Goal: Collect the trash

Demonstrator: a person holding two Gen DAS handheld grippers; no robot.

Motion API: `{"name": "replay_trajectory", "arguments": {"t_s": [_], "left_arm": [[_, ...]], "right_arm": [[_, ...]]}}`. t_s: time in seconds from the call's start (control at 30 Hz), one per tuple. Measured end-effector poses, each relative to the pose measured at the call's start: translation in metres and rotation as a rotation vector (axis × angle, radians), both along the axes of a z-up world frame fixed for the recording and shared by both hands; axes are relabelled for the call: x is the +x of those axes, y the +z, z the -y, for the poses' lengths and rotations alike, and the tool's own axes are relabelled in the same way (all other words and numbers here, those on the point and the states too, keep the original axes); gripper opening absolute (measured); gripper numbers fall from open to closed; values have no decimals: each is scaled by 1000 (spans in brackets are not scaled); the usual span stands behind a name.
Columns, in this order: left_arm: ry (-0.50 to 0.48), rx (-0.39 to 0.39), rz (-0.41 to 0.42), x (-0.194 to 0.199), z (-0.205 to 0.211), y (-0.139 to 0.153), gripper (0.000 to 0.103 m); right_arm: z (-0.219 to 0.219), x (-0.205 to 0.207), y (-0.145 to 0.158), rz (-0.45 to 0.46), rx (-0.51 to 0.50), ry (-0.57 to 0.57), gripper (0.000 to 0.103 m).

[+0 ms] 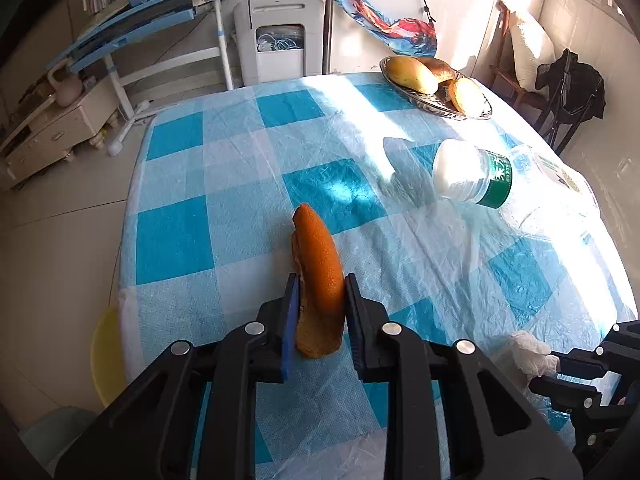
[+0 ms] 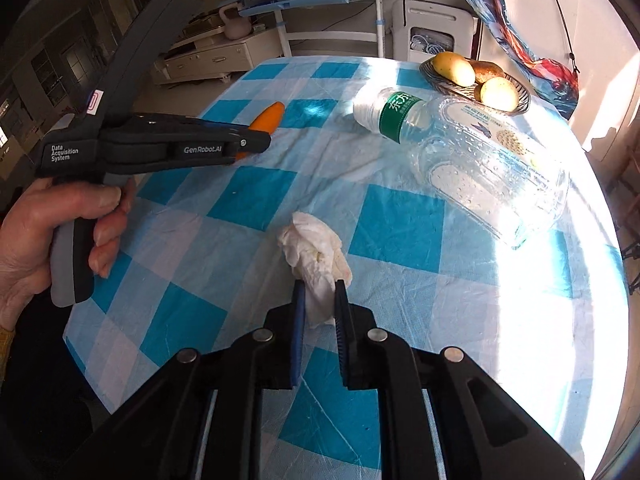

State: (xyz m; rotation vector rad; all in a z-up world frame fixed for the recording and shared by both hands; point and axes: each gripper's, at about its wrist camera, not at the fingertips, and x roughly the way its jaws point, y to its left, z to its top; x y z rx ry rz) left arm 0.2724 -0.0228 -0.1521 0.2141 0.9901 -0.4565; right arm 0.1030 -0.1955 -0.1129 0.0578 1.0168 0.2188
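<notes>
Left wrist view: my left gripper (image 1: 320,300) is clamped on orange peel (image 1: 318,276), long axis fwd along fingers. R gripper (image 2: 319,300) pinches tissue wad (image 2: 314,252); bottle (image 2: 460,152) lies ahead-right, nearer R.

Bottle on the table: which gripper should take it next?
Neither yet: left gripper is shut on the orange peel, right gripper on the tissue. After dropping, probably right: the bottle lies on its side.

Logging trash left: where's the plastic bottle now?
Plastic bottle lies on its side on the checked tablecloth, right side of right-wrist view, beside the fruit basket.
</notes>
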Motion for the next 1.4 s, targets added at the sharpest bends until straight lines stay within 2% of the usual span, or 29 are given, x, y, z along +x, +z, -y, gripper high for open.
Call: {"name": "replay_trajectory", "arguments": {"t_s": [0.13, 0.3, 0.4, 0.43, 0.47, 0.53, 0.57, 0.63, 0.8, 1.0, 1.13, 1.4], "left_arm": [[-12, -23, -17, -29, -17, 1, 21], [-38, 18, -17, -62, -36, 3, 21], [-7, 36, -3, -79, -50, 4, 21], [3, 44, 6, -85, -54, 4, 24], [9, 52, 14, -89, -56, 4, 25], [15, 65, 35, -96, -60, 5, 41], [15, 71, 48, -99, -62, 6, 45], [16, 80, 69, -103, -65, 8, 52], [11, 87, 104, -107, -69, 14, 61], [41, 78, 117, -102, -73, 17, 72], [29, 86, 125, -101, -66, 17, 76], [-4, 121, 139, -100, -50, 12, 79]], "right_arm": [[-7, -8, 0, 7, -11, -3, 15], [-15, -12, 0, 19, -23, -4, 18], [-15, -14, 1, 37, -11, -20, 35], [-15, -14, 2, 47, -2, -26, 44], [-15, -16, 3, 56, 8, -29, 46], [-16, -18, 5, 72, 8, -38, 50], [-17, -19, 6, 78, 6, -42, 51], [-19, -19, 5, 84, 8, -49, 52], [-17, -15, 4, 107, 11, -85, 52], [-14, -11, -3, 91, 13, -115, 52], [-16, -11, -5, 89, 8, -110, 51], [-22, -12, -6, 92, -10, -84, 39]]}}
